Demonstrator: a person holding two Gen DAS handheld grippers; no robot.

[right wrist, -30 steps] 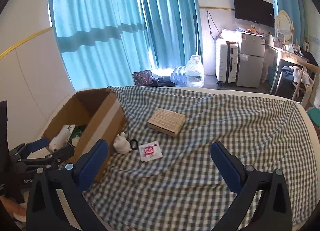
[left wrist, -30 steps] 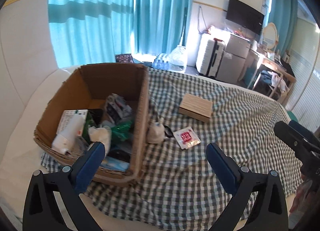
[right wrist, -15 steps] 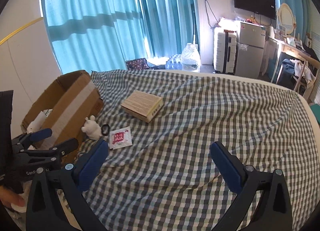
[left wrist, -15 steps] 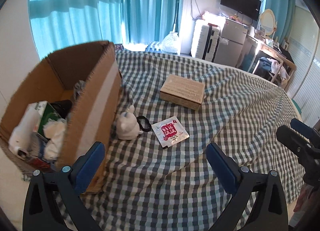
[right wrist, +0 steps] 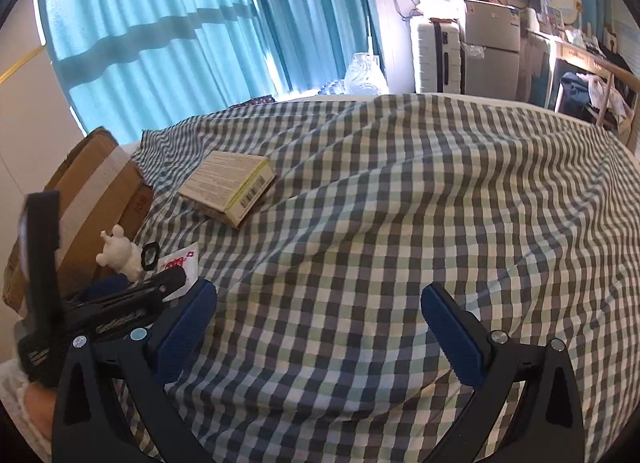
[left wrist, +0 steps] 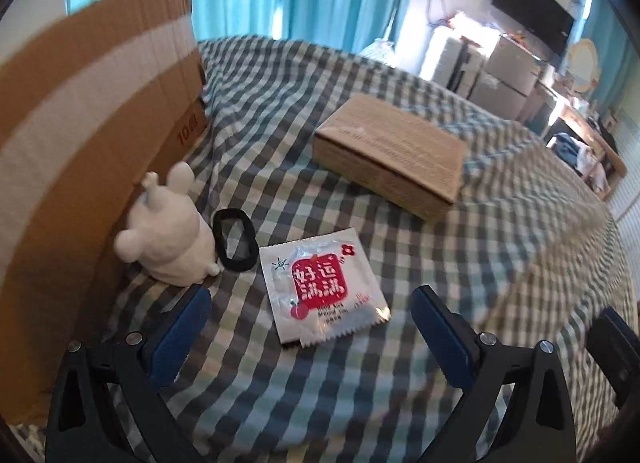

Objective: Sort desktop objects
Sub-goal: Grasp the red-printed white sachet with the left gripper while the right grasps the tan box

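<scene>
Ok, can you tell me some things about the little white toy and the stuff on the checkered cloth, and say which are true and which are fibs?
1. The white toy figure stands beside the cardboard box. True.
2. The left gripper is squeezing the red and white packet. False: it is open, the packet lying between its fingers.
3. A black ring lies between toy and packet. True.
4. The flat brown box is inside the cardboard box. False: it lies on the checkered cloth.

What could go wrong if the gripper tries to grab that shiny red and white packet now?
The packet lies flat on the soft checked cloth, so the open left gripper might pinch cloth too, or slide off it. The black ring and white toy sit just beside it, so a wide grab could knock them.
</scene>
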